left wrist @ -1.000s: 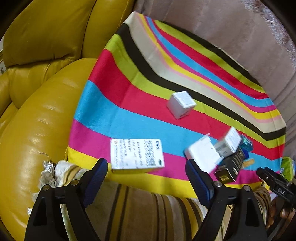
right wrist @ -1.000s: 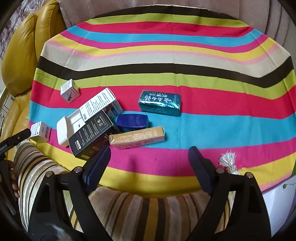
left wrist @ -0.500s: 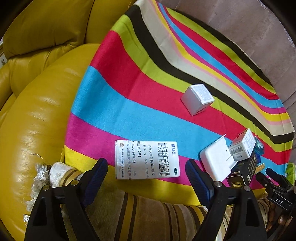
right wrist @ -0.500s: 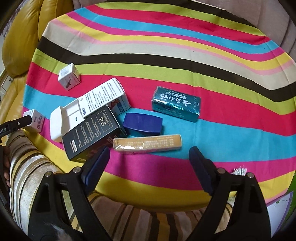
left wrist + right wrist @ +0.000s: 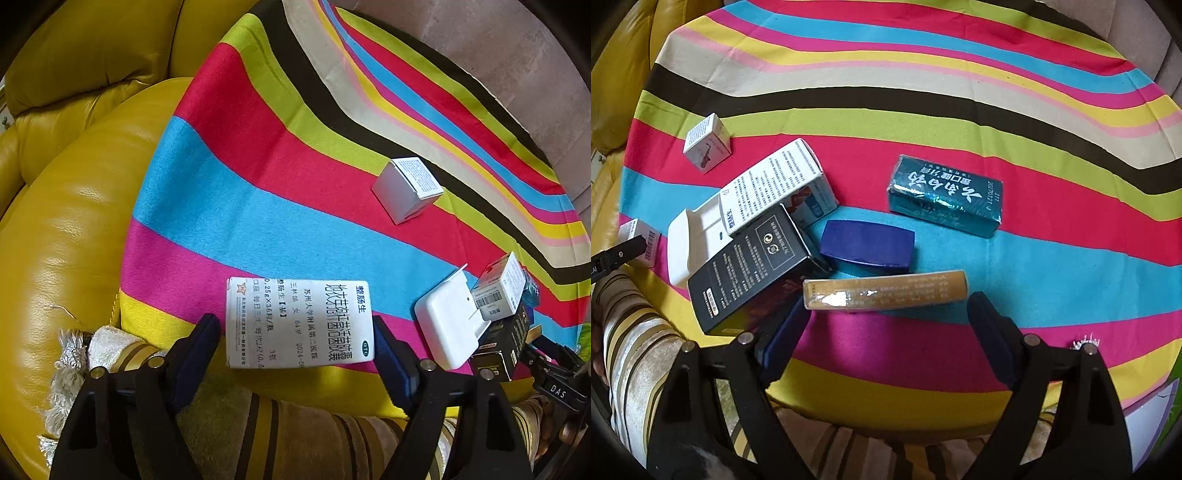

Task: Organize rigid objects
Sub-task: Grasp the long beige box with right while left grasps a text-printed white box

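While both cameras look down on the same striped cloth (image 5: 923, 92), each shows a different part of it. Only the left wrist view shows the yellow leather sofa (image 5: 66, 229) at the cloth's edge, and only there is the white medicine box (image 5: 299, 323) seen whole, lying flat on the pink and yellow stripes. Only the right wrist view shows the whole pile: a black box (image 5: 753, 266) lying over a white open tray (image 5: 690, 243), a white printed carton (image 5: 775, 184) leaning on both, a teal packet (image 5: 945, 195) apart on the red stripe, a dark blue case (image 5: 868, 247) and a thin tan box (image 5: 886, 290) just before it. The small white cube box (image 5: 406, 188) shows in both, alone on the red stripe.

The left claw (image 5: 295, 343) stands wide with its jaws closing; the white medicine box lies between the pads, which do not visibly press on it. The right claw (image 5: 886, 325) is likewise wide and closing, its pads flanking the ends of the tan box, not gripping it.

Compared with a second ago, both claws are lower and nearer: the medicine box then lay ahead of the left pads, and the tan box well ahead of the right ones.
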Available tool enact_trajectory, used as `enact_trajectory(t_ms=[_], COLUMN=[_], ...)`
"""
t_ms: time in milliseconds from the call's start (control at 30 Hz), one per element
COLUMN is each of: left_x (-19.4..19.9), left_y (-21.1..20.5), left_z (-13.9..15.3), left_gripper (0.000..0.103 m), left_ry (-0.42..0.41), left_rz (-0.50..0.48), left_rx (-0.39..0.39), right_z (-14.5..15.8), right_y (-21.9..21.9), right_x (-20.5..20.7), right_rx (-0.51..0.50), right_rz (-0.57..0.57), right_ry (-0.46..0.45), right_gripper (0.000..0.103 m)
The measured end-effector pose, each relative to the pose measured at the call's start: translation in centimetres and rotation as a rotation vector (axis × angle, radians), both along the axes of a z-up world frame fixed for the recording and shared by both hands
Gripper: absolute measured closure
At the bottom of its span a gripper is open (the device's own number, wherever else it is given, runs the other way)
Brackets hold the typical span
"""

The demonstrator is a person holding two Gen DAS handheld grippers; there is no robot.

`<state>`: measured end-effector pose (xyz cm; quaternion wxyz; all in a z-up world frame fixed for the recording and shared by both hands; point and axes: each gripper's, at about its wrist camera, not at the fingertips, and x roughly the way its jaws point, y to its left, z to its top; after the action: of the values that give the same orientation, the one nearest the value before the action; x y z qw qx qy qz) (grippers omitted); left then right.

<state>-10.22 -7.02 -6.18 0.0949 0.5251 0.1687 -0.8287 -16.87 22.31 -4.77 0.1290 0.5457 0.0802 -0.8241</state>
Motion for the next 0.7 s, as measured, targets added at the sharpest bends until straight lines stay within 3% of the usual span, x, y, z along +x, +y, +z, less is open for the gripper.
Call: enact_trajectory(t_ms=[67, 500, 700], left_x=[0.0, 1.1, 2.5], left_y=[-0.3, -0.1, 0.5], left_z=[0.0, 0.4, 1.7], left_gripper=[0.028, 0.029, 0.030], left_ry=[0.000, 0.050, 0.092], left_rz=[0.000, 0.003, 0.003], left_rx=[-0.001, 0.005, -0.034], right_z=[-0.1, 0.2, 1.0], right_y=[-0.1, 0.1, 0.5], right_x=[0.1, 0.7, 1.5], right_rx=[0.003, -0.004, -0.004], right_rz=[0.002, -0.022, -0.030], right_ry=[0.005, 0.048, 0.092], right_gripper=[0.020, 0.020, 0.020])
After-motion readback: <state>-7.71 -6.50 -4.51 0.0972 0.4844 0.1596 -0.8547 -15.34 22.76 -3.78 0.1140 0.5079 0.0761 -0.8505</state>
